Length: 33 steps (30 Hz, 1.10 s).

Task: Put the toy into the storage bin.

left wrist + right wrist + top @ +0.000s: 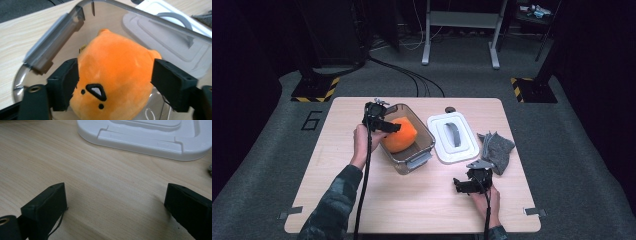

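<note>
**Orange plush toy in clear box, left tongs spread around it**

The orange plush toy (399, 134) sits inside the clear plastic box (424, 138), which stands slightly left of the table's centre, angled so that one short end points toward the far left corner. The toy fills most of the box's interior; its stitched black nose and small dot markings face the left gripper (382, 125). In the left gripper view the two black jaws stand on either side of the toy (115, 80): the left jaw lies against its flank, the right jaw close beside the other flank, and the plush shows no squeeze. The jaws are spread wide about the toy rather than pinching it. A grey latch handle (53, 41) runs along the box's end wall.

Just beside the box, toward the right edge, the white lid (452, 136) lies flat on the table (362, 200), its grey handle uppermost. Near the right edge, a crumpled grey cloth (496, 150) lies close to the lid.

The right gripper (464, 184) rests low over the table near the near right corner, held by the person's right hand (487, 200). Its jaws are spread wide over bare wood with nothing between them, the lid's edge (145, 142) lying beyond.
</note>
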### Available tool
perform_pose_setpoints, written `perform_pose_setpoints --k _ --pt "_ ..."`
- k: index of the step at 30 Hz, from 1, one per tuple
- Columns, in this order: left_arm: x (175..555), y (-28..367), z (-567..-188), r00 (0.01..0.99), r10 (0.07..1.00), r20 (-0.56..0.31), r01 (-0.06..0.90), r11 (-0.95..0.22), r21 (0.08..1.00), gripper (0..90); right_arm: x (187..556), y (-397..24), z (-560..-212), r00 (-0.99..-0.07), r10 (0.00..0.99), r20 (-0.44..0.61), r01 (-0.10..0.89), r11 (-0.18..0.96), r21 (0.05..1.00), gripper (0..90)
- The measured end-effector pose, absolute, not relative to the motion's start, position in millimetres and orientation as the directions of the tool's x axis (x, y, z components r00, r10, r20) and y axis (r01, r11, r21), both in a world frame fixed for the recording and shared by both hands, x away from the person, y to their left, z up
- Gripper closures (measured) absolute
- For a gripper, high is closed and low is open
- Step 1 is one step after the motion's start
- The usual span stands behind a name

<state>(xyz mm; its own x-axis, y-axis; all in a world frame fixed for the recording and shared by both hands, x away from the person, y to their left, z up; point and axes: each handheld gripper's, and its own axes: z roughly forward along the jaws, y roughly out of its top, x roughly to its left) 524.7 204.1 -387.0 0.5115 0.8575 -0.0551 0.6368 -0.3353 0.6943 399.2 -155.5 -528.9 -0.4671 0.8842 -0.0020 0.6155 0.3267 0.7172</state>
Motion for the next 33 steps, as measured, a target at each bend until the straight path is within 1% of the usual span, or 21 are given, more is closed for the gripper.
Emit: perform_pose_setpoints --k 4,6,12,16,17,18,24,33 --pt "514.5 210.8 -381.6 0.514 0.856 -0.049 0.62 -0.332 0.711 15.2 399.5 -154.8 -529.0 -0.46 0.888 0.0 0.617 0.319 0.719 3.5" --pt "509.5 213.7 -379.1 0.513 0.856 -0.056 0.612 -0.319 0.724 14.3 399.7 -154.8 -529.0 -0.462 0.887 0.004 0.618 0.319 0.719 3.5" --pt "491.3 225.0 -371.0 0.523 0.851 -0.041 0.575 -0.317 0.754 12.0 401.3 -155.7 -527.6 -0.468 0.884 0.006 0.625 0.326 0.71 4.2" --pt "480.2 231.9 -367.3 0.533 0.846 -0.026 0.554 -0.325 0.767 11.8 401.6 -156.2 -526.2 -0.459 0.888 0.013 0.632 0.316 0.708 4.7" --pt "477.5 233.7 -366.9 0.531 0.847 -0.029 0.55 -0.319 0.772 11.7 402.2 -157.7 -525.9 -0.47 0.882 -0.001 0.624 0.334 0.706 4.4" --pt "476.0 235.2 -366.7 0.532 0.846 -0.02 0.544 -0.324 0.774 11.7 401.4 -155.7 -524.7 -0.451 0.892 0.016 0.632 0.307 0.711 4.4" --pt "461.9 246.7 -367.6 0.526 0.85 -0.031 0.527 -0.298 0.796 11.5 401.3 -153.8 -511.9 -0.474 0.88 0.009 0.611 0.321 0.723 4.4" --pt "442.7 267.4 -375.5 0.491 0.871 -0.034 0.516 -0.259 0.816 11.3 407.9 -151.0 -496.8 -0.481 0.877 0.01 0.601 0.321 0.732 4.7"
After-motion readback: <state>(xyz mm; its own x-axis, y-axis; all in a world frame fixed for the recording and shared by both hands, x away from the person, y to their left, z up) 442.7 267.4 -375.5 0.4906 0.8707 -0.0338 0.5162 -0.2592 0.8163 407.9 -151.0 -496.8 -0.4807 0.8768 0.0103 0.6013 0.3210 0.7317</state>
